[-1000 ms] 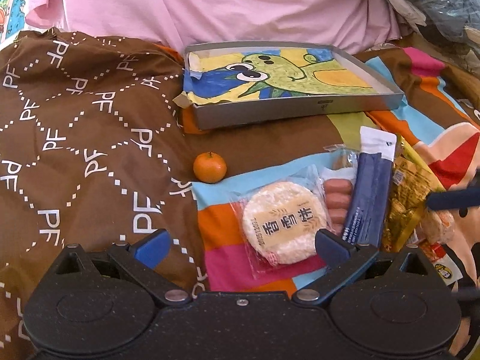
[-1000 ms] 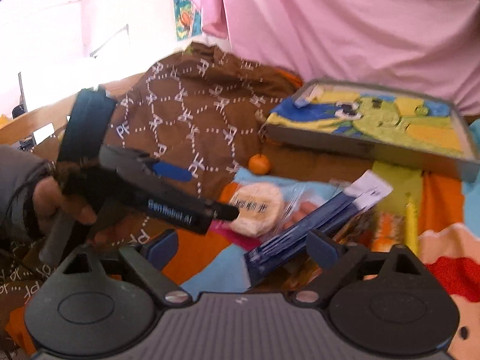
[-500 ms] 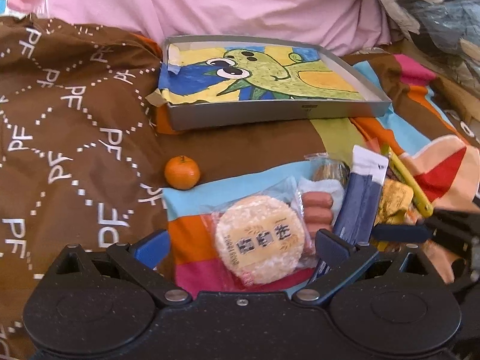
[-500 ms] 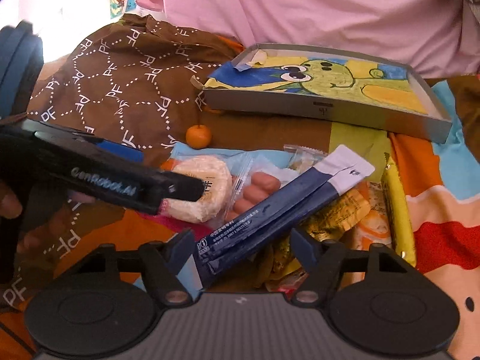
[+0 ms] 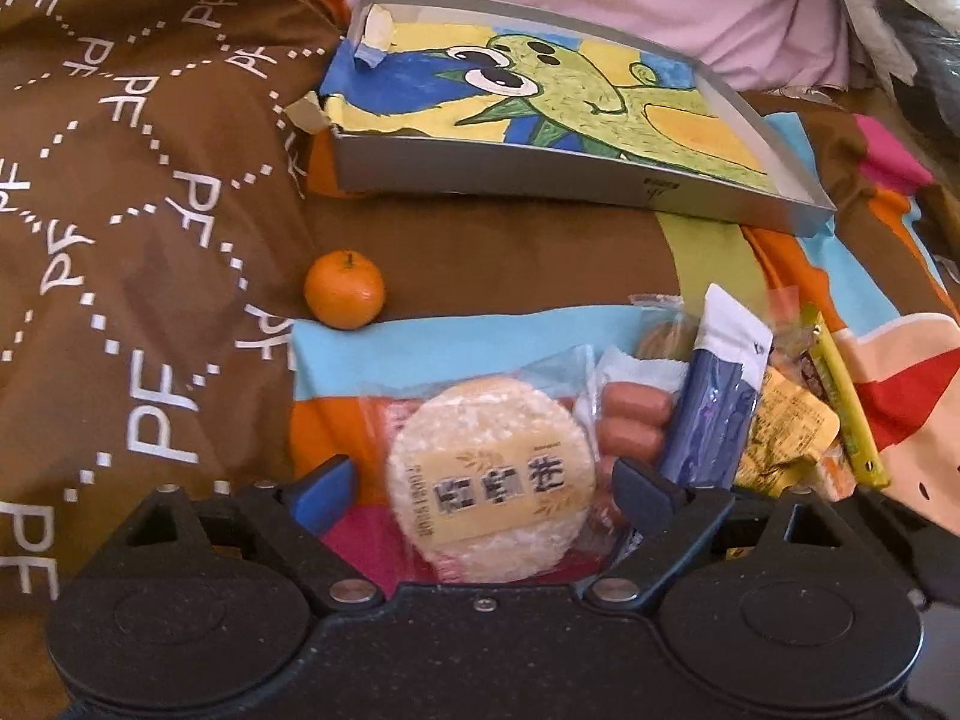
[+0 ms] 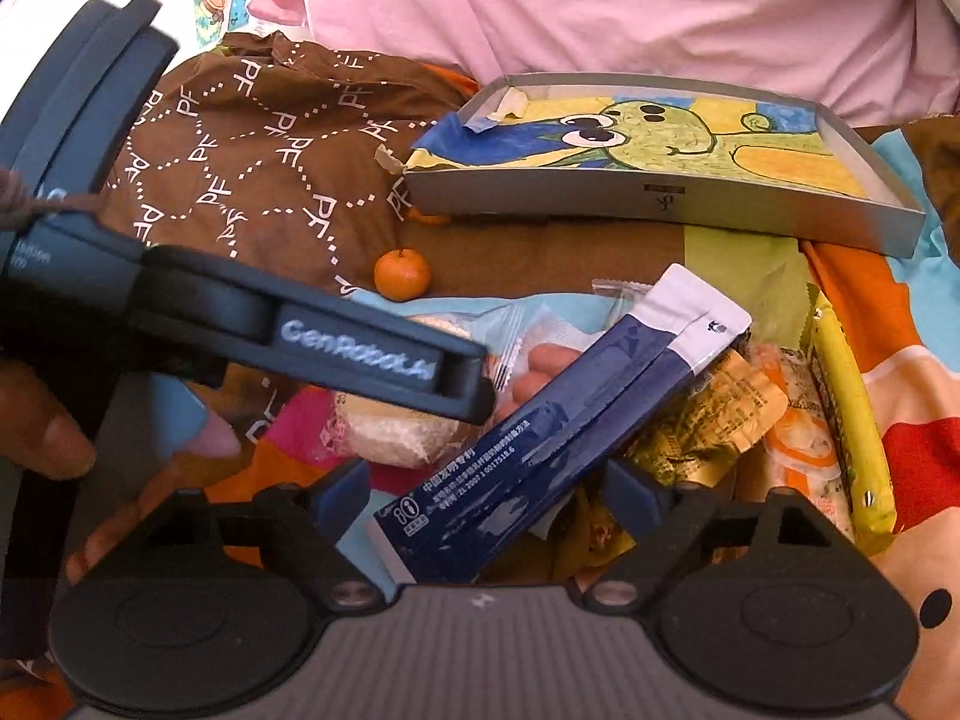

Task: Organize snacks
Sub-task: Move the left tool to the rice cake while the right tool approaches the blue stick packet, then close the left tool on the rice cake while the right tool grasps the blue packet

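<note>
Both open tools have closed in: left tool (image 5: 483, 483) around the rice cracker (image 5: 492, 480), right tool (image 6: 489, 486) around the blue packet (image 6: 558, 432)

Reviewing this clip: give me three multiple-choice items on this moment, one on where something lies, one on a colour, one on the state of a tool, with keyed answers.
1. Where is the mandarin?
A. inside the tray
B. on the cloth, left of the snack pile
C. between the tool's fingers

2. What colour is the long flat sachet?
A. dark blue with a white end
B. red
C. green

3. How is the left tool?
A. shut on the mandarin
B. shut on nothing
C. open around the rice cracker

Answers: 1 B, it sits alone on the cloth in front of the tray; 2 A, navy body, white tip; 3 C, fingers apart either side of the cracker.
</note>
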{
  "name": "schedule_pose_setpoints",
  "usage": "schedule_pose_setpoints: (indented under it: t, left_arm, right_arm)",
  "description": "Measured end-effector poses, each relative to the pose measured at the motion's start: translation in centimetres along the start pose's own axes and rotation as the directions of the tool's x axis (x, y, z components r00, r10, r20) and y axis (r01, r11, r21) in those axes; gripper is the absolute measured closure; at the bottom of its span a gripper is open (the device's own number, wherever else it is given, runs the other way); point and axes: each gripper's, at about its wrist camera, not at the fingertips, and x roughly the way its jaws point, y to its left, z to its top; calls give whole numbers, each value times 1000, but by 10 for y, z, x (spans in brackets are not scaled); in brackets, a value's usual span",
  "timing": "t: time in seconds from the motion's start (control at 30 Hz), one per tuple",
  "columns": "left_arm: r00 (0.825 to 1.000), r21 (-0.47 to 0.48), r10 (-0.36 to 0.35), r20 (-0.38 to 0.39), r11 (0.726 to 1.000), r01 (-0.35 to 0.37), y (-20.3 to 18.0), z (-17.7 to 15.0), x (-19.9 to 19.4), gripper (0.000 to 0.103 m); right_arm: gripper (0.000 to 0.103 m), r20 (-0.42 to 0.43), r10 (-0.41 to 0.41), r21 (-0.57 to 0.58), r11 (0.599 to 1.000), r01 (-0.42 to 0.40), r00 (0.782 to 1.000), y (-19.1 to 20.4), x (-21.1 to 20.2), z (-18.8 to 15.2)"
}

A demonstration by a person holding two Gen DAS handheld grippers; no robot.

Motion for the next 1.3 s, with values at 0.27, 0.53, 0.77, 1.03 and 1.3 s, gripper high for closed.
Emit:
schedule_pose_setpoints:
  t: [0.27, 0.53, 0.77, 1.03, 1.3]
  left_arm:
    - [995, 26, 90, -41, 996, -89, -7, 2, 10, 18]
    - [995, -50, 88, -48, 995, -91, 13, -9, -1, 27]
    - [997, -53, 65, -44, 996, -68, 28, -27, -17, 28]
    - [998, -88, 55, -26, 994, -58, 38, -37, -30, 29]
    - [998, -40, 66, -16, 997, -66, 32, -45, -36, 29]
  right_arm:
    - [18, -6, -37, -13, 999, 37, 999, 5, 1, 0]
    - [34, -26, -57, -29, 998, 56, 998, 7, -1, -3]
    - [39, -60, -44, 15, 999, 45, 997, -1, -3, -4]
    - [37, -123, 38, 233, 972, -8, 992, -22, 7, 2]
    - [62, -124, 64, 332, 943, -20, 990, -38, 5, 0]
